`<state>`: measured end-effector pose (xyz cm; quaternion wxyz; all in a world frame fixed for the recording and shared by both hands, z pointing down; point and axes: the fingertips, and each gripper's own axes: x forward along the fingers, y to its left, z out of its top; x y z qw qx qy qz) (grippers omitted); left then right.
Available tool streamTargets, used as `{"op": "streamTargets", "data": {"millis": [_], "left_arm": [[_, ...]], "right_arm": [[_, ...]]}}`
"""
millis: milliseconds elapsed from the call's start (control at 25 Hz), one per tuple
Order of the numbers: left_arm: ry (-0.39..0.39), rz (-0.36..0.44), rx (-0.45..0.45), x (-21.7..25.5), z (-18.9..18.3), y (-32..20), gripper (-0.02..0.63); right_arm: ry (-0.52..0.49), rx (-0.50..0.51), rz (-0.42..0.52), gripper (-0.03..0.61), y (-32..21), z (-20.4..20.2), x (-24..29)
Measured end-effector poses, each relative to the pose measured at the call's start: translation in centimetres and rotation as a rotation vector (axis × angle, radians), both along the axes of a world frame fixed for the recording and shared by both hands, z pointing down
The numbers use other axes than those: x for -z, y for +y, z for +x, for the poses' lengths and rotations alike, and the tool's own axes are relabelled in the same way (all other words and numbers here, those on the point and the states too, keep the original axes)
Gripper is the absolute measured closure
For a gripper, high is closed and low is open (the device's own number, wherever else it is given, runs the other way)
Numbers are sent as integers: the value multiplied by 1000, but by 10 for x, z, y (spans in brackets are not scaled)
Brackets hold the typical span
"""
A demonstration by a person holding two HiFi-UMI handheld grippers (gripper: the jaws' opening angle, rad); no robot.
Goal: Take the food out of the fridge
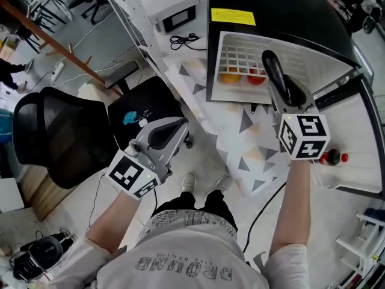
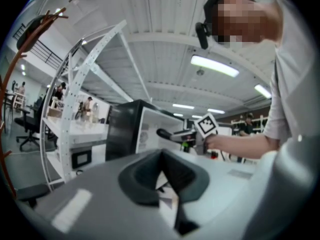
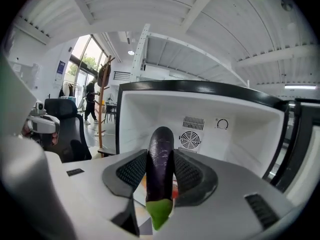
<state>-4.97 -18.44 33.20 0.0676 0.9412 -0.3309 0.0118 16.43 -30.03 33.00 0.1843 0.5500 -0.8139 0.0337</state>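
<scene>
Eggplant (image 3: 160,176) clamped in right gripper (image 3: 160,156) before the open fridge (image 3: 250,129).
Left gripper (image 2: 163,170) off to the side, jaws together and empty (orange and red produce (image 1: 255,77) inside fridge).

A dark purple eggplant (image 3: 161,149) with a green stem end sits lengthwise between the jaws of the right gripper (image 3: 160,166), tip pointing into the open fridge (image 3: 240,119). The fridge is black outside and white inside. On its wire shelf (image 1: 240,53) an orange food (image 1: 231,76) lies left of a red food (image 1: 257,77).
</scene>
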Motion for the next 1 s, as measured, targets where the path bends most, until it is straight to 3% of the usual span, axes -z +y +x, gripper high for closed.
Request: {"op": "streamTargets", "data": {"millis": [1000], "left_arm": [[-5, 57, -54, 18, -17, 38, 607]], "right_arm": [[-71, -24, 12, 423, 116, -29, -10]]}}
